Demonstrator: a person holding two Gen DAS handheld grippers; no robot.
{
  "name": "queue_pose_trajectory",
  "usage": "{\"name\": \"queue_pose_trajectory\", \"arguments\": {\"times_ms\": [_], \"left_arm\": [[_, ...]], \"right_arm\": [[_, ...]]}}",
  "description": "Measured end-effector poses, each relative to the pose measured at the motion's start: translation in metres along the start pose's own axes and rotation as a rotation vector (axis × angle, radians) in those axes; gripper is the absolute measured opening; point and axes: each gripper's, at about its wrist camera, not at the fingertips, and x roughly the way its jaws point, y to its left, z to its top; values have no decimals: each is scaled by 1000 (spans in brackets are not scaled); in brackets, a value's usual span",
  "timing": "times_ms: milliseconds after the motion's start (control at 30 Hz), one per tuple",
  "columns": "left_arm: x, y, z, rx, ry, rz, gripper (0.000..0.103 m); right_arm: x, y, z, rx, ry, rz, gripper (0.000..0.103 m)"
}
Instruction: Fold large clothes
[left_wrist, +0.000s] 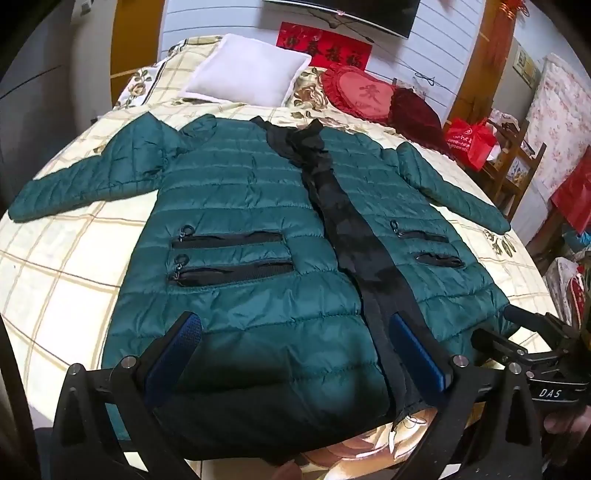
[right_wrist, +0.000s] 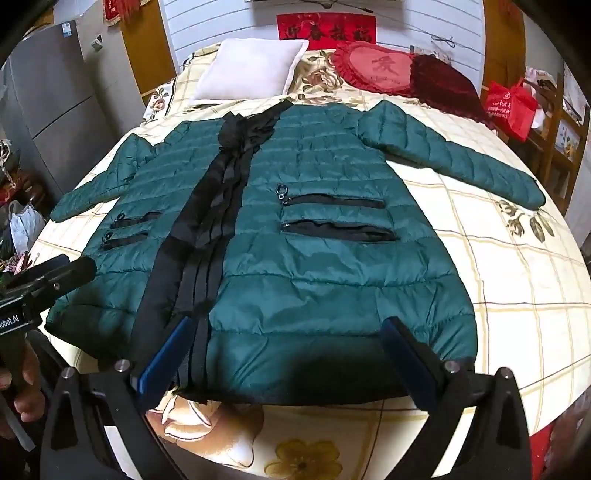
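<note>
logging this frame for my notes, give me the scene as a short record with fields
garment: green puffer jacket, spread flat, front up, both sleeves out
surface: bed with checked floral sheet
fold state: none yet
left hand-held gripper: open, over the hem, left of the black placket
right hand-held gripper: open, over the hem's right half
at headboard: white pillow, red heart cushion

The left gripper (left_wrist: 291, 332) hides part of the jacket's hem (left_wrist: 258, 435).
</note>
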Motion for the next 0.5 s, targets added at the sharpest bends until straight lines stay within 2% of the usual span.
{"name": "queue_pose_trajectory", "arguments": {"times_ms": [400, 500], "left_arm": [[-1, 6, 2, -8, -6, 47, 87], [-2, 7, 4, -8, -12, 59, 87]], "right_arm": [[-4, -2, 0, -18, -19, -7, 103], [-6, 3, 5, -28, -51, -41, 103]]}}
